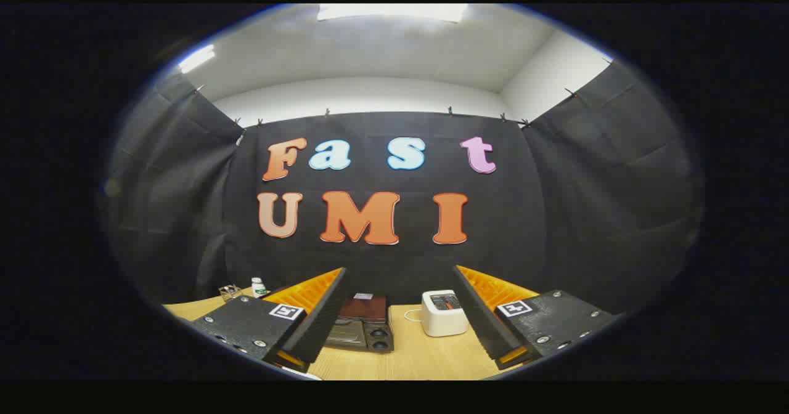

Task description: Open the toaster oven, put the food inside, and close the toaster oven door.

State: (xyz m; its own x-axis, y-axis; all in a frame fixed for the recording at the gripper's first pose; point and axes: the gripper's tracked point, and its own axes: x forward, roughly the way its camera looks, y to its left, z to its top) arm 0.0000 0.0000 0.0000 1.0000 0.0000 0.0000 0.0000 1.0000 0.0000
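Note:
My gripper [399, 269] is open, held high above a wooden table [431, 355], with nothing between its fingers. Beyond the fingers, close to the left one, stands the toaster oven [362, 329], dark with a brownish top and two round knobs on its front right; its door looks closed. The left finger hides the oven's left part. I cannot make out the food.
A small white box-shaped appliance [442, 313] with a white cable stands to the right of the oven, near the right finger. At the table's far left corner are a white bottle [258, 287] and a small wire holder [230, 292]. Black cloth walls enclose the table.

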